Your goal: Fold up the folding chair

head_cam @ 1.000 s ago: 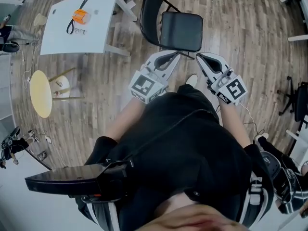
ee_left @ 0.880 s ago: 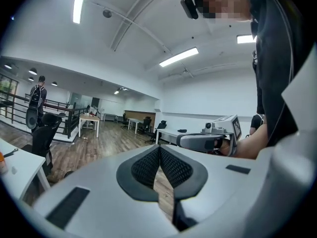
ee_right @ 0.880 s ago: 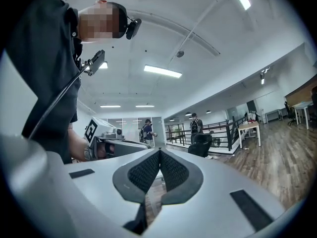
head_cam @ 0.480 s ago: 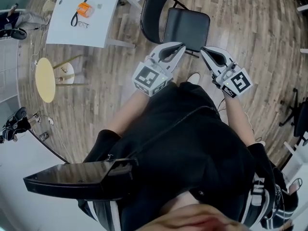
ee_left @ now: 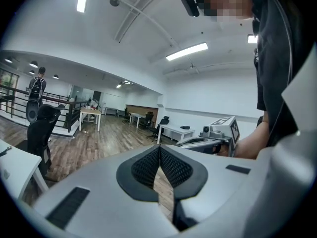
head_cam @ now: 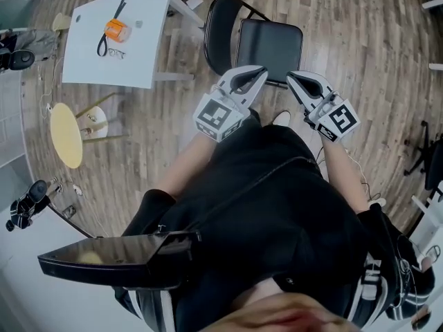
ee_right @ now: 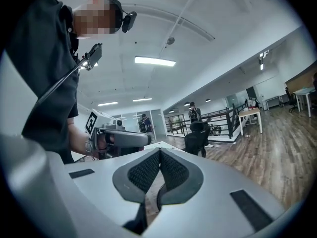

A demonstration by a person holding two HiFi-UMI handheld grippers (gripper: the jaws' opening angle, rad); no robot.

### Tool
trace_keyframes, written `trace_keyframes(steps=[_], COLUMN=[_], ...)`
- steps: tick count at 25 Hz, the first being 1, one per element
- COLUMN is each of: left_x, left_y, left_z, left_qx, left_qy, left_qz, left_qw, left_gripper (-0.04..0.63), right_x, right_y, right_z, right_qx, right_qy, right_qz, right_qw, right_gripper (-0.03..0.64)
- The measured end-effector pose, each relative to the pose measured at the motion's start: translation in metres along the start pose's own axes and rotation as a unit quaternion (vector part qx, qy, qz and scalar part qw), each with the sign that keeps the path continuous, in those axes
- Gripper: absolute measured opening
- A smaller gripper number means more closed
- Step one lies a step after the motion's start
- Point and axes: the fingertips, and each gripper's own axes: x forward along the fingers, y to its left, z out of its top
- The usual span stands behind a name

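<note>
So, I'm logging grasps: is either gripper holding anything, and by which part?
Nothing is held. The left gripper and right gripper both have their jaws together with nothing between them, near the chair.

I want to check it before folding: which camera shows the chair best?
The head view: the chair stands unfolded, seat and back whole, ahead of the left gripper and right gripper. Both gripper views look across the room; a dark sliver under their shut jaws might be it.

Wood floor (head_cam: pixel 353 19) — folding chair (head_cam: pixel 268 43), table (head_cam: pixel 142 54), stool (head_cam: pixel 66 134)
</note>
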Motion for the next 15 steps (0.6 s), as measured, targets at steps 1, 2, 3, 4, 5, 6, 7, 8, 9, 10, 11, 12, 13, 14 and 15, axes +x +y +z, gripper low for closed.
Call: trace_keyframes(steps=[1, 2, 3, 4, 5, 6, 7, 8, 9, 10, 11, 12, 13, 14, 15], left_x=[0.001, 0.002, 0.004, 0.005, 0.005, 0.006, 0.005, 0.005, 0.004, 0.003, 0.004, 0.004, 0.006, 0.009, 0.012], left_y=[0.011, 0.023, 0.034, 0.046, 0.057, 0.067, 0.078, 0.088, 0.099, 0.108, 0.117, 0.125, 0.134, 0.143, 0.152], left_z=[-0.001, -0.002, -0.003, -0.004, -0.005, -0.005, -0.006, -0.006, -0.008, -0.011, -0.015, -0.02, -0.026, -0.034, -0.043], left_qx=[0.002, 0.004, 0.003, 0.002, 0.001, 0.001, 0.0, -0.002, -0.005, -0.01, -0.015, -0.018, -0.019, -0.02, -0.022], left_qy=[0.003, 0.006, 0.009, 0.011, 0.013, 0.014, 0.015, 0.016, 0.018, 0.021, 0.025, 0.032, 0.042, 0.055, 0.07], left_qz=[-0.005, -0.01, -0.014, -0.019, -0.023, -0.026, -0.027, -0.027, -0.026, -0.024, -0.021, -0.017, -0.013, -0.007, -0.001], left_qw=[1.0, 0.9999, 0.9999, 0.9998, 0.9997, 0.9996, 0.9995, 0.9995, 0.9995, 0.9994, 0.9993, 0.9992, 0.9989, 0.9983, 0.9973], left_gripper=[0.005, 0.005, 0.005, 0.005, 0.005, 0.005, 0.005, 0.005, 0.005, 0.005, 0.006, 0.005, 0.006, 0.006, 0.006], right_x=[0.008, 0.016, 0.024, 0.031, 0.039, 0.046, 0.053, 0.059, 0.066, 0.071, 0.075, 0.078, 0.081, 0.083, 0.084], right_y=[-0.005, -0.01, -0.016, -0.022, -0.028, -0.033, -0.038, -0.044, -0.048, -0.053, -0.057, -0.062, -0.069, -0.077, -0.085], right_z=[-0.002, -0.003, -0.004, -0.005, -0.006, -0.007, -0.009, -0.011, -0.013, -0.018, -0.023, -0.029, -0.036, -0.044, -0.053], right_qx=[0.0, 0.0, 0.0, 0.001, 0.003, 0.006, 0.009, 0.014, 0.018, 0.023, 0.027, 0.033, 0.041, 0.049, 0.059], right_qy=[0.003, 0.006, 0.008, 0.01, 0.012, 0.013, 0.014, 0.014, 0.016, 0.02, 0.025, 0.03, 0.035, 0.038, 0.041], right_qz=[-0.007, -0.014, -0.021, -0.027, -0.032, -0.037, -0.042, -0.046, -0.049, -0.052, -0.052, -0.051, -0.05, -0.051, -0.055], right_qw=[1.0, 1.0, 1.0, 1.0, 0.999, 0.999, 0.999, 0.999, 0.998, 0.998, 0.998, 0.998, 0.997, 0.997, 0.996], right_gripper=[0.009, 0.009, 0.009, 0.009, 0.009, 0.009, 0.009, 0.009, 0.009, 0.009, 0.011, 0.011, 0.011, 0.011, 0.011])
